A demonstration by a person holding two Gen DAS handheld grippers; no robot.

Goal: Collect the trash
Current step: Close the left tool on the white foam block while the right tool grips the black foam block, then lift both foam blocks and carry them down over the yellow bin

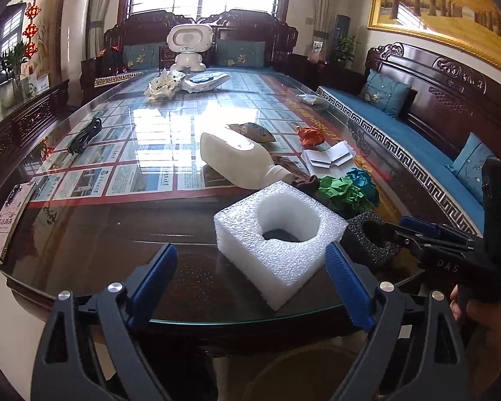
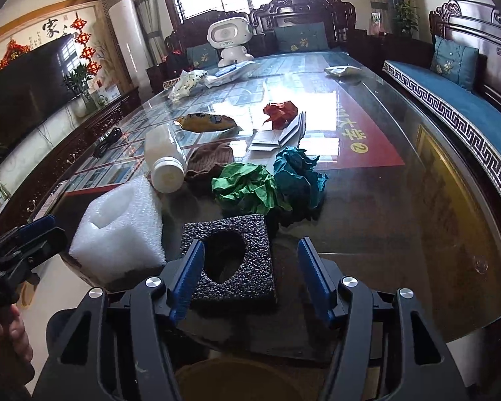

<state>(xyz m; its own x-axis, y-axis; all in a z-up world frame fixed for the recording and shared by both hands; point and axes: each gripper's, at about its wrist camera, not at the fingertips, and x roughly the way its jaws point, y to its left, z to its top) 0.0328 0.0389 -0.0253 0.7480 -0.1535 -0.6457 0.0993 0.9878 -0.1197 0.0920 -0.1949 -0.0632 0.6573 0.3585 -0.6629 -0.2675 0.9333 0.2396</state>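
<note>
On the glass-topped table (image 1: 83, 234), one white foam block with a round hole (image 1: 277, 250) is being straddled, untouched, by the wide-open left tongs (image 1: 250, 280). One black foam block (image 2: 233, 260) is being flanked by the half-open right tongs (image 2: 250, 270), gripping nothing. Beyond, one white plastic bottle (image 2: 165, 157) and three crumpled paper balls are lying, green (image 2: 247, 187), teal (image 2: 297, 173), red (image 2: 280, 112).

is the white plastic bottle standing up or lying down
Lying down. The white plastic bottle rests on its side on the glass table, its capped neck pointing toward the white foam block.
</note>
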